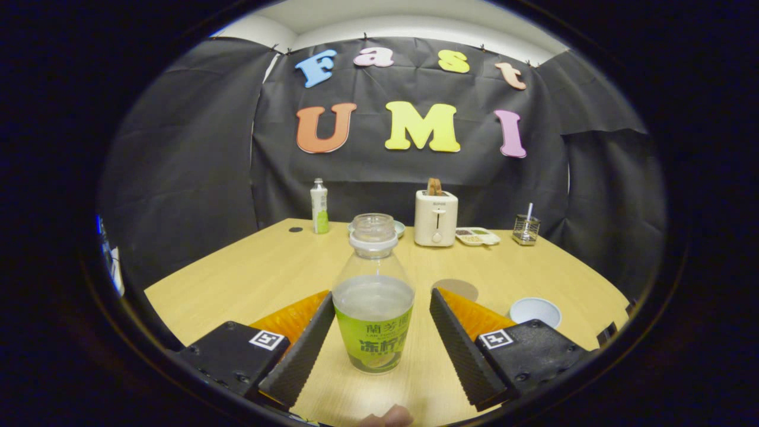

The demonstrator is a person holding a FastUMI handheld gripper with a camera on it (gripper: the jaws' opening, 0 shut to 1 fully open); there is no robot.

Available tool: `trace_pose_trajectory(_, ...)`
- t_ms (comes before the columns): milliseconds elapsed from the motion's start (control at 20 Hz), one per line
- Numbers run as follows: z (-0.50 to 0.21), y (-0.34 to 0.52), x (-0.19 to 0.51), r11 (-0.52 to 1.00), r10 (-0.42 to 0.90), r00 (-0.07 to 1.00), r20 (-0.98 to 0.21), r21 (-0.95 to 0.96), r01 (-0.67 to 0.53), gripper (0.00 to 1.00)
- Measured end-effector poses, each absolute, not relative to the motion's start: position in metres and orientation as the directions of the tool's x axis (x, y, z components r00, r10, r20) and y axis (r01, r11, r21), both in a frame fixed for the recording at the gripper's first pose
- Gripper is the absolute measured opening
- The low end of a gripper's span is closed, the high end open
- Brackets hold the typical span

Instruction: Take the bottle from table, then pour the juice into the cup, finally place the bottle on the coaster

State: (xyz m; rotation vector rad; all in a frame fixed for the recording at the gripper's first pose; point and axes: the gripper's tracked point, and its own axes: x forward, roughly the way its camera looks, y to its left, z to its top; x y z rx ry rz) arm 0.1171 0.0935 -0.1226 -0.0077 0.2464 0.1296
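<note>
I find the gripper point(376, 332) with its fingers spread wide and nothing held. The bottle point(373, 302) stands upright on the table point(237, 279) between them, dead ahead at twelve o'clock, its long axis vertical, gaps showing either side. The coaster point(455, 289) lies beyond at one o'clock, the cup point(535, 311) at two. In my judgement, closing on the bottle's body comes next.

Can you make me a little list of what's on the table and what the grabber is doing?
bottle: open bottle, upright, between the fingers
hand-held gripper: hand-held gripper open, fingers either side of the bottle, gaps showing on both sides
coaster: round brown coaster beyond the right finger
cup: white cup right of the coaster, upright
far end of table: second bottle, toaster, snack tray, wire holder
task stage: bottle not yet grasped
</note>
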Motion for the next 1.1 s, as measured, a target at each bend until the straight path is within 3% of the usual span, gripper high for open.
trace_pose_trajectory(350, -0.14, 0.096, 0.123, 0.99, 0.138, 0.946, -0.294, 0.008, -0.142, 1.0)
trace_pose_trajectory(600, -0.127, 0.104, 0.125, 0.99, 0.124, 0.969, -0.214, -0.033, -0.134, 1.0)
trace_pose_trajectory(800, -0.129, 0.105, 0.131, 0.995, 0.074, 0.981, -0.182, -0.056, -0.085, 0.84)
trace_pose_trajectory(1100, -0.124, 0.106, 0.125, 0.997, 0.061, 0.979, -0.194, -0.043, -0.071, 0.82)
